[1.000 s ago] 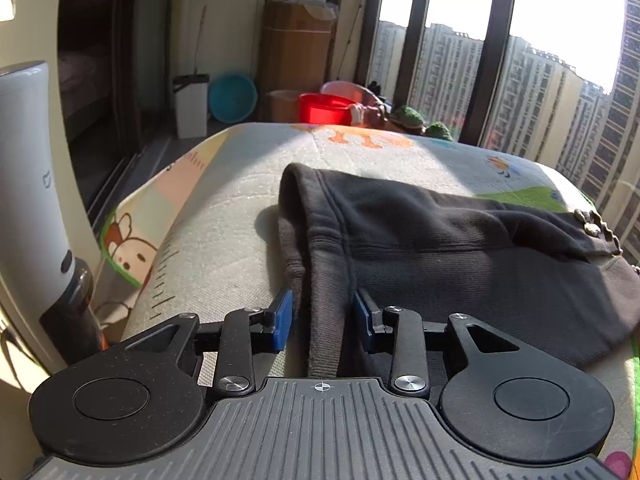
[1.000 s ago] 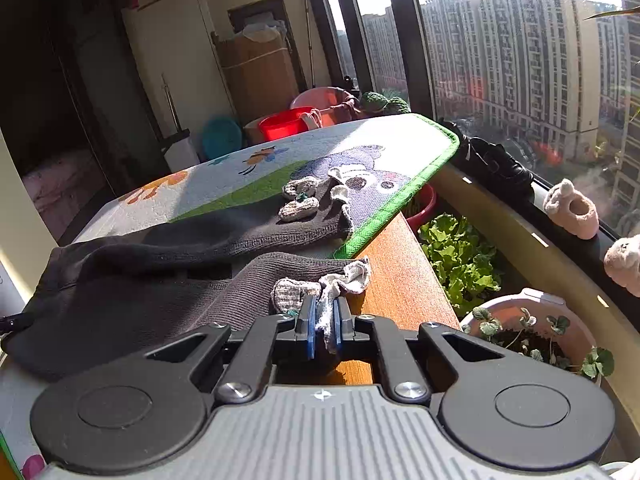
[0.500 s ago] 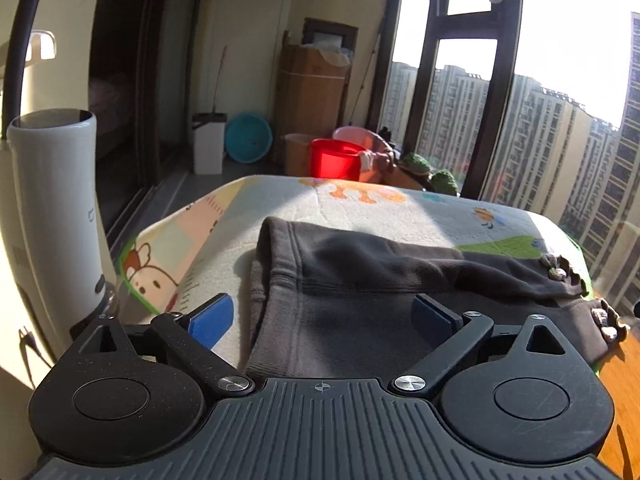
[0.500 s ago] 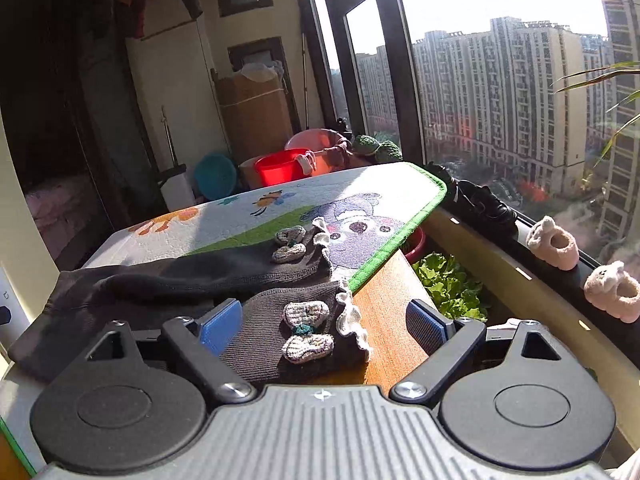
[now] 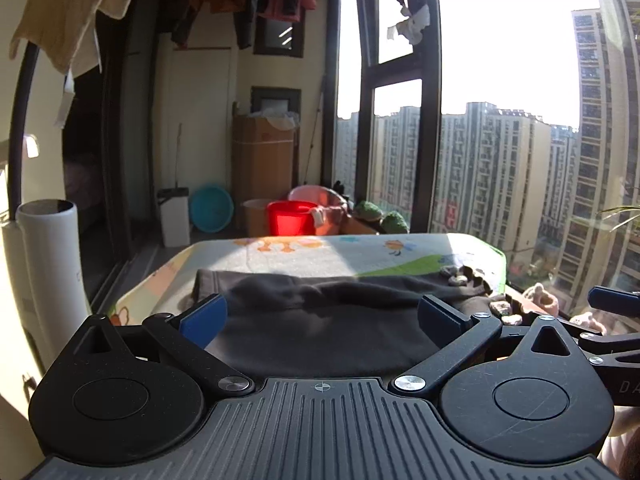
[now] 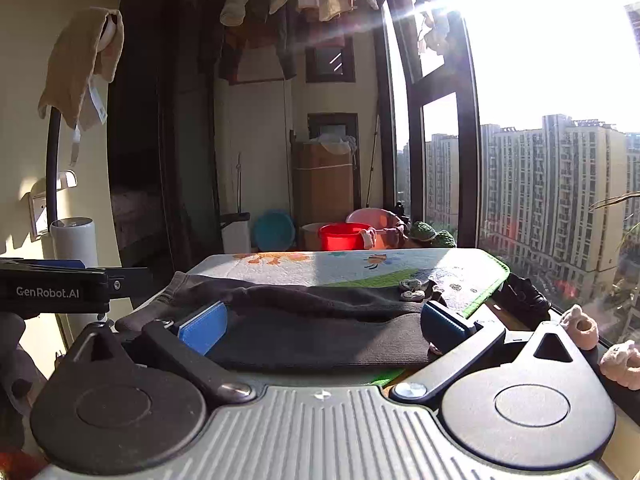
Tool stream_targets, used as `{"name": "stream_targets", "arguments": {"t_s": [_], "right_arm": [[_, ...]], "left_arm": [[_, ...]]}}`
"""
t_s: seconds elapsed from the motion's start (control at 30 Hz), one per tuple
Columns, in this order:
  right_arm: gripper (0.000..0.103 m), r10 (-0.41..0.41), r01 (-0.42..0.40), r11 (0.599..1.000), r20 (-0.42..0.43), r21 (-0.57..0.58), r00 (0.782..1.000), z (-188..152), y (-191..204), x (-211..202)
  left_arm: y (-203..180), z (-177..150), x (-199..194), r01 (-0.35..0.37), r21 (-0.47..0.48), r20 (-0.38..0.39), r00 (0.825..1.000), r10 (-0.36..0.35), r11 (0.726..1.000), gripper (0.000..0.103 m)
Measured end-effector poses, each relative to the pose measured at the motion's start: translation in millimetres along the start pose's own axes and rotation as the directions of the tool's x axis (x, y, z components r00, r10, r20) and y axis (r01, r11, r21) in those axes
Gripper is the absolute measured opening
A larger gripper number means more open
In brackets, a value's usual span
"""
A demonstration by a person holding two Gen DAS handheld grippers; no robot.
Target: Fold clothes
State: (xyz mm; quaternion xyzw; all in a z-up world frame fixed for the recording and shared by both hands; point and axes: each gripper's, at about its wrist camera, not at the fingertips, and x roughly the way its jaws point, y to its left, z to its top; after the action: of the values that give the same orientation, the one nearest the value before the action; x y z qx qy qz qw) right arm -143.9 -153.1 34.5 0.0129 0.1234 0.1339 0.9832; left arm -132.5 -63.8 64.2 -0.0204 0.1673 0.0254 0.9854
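1. Left claw [image 5: 322, 316]: we see its blue pads spread as wide as they go, nothing between them but air; the jaws have just been opening, so the cloth is let go
2. Right claw [image 6: 322, 322]: same state, jaws splayed and empty after just opening; both claws sit back from the near edge, which we read as clearing off so the fold lies undisturbed
3. Dark garment [image 5: 320, 316]: lies flat across the play mat [image 5: 304, 258] on the tabletop, near layer doubled over the far one, a cuff with pale knitted trim [image 6: 412, 290] at the right end. We judge one fold done
4. The mat gives a soft, clean bed for the cloth
5. Beyond: red bucket [image 5: 290, 218], cardboard box [image 5: 264, 168], laundry hanging overhead by the window
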Motion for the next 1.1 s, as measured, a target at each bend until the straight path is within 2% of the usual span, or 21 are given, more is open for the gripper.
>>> {"name": "stream_targets", "arguments": {"t_s": [0.17,0.3,0.5,1.1], "right_arm": [[0.103,-0.024,0.029,0.997,-0.069,0.070,0.997,1,-10,6],[0.103,-0.011,0.020,0.995,-0.087,0.101,0.996,-2,-14,7],[0.103,-0.004,0.015,0.993,-0.098,0.116,0.995,-4,-17,8],[0.103,0.012,0.007,0.995,-0.186,0.100,0.982,-11,-13,21]], "left_arm": [[-2,-6,-6,-0.046,0.012,-0.044,0.998,0.047,0.999,0.103],[0,-8,-5,-0.037,0.011,-0.072,0.997,0.038,0.999,0.103],[1,-11,-9,-0.040,0.016,-0.067,0.997,0.041,0.999,0.103],[4,-21,4,-0.042,0.000,-0.168,0.985,0.041,0.999,0.103]]}}
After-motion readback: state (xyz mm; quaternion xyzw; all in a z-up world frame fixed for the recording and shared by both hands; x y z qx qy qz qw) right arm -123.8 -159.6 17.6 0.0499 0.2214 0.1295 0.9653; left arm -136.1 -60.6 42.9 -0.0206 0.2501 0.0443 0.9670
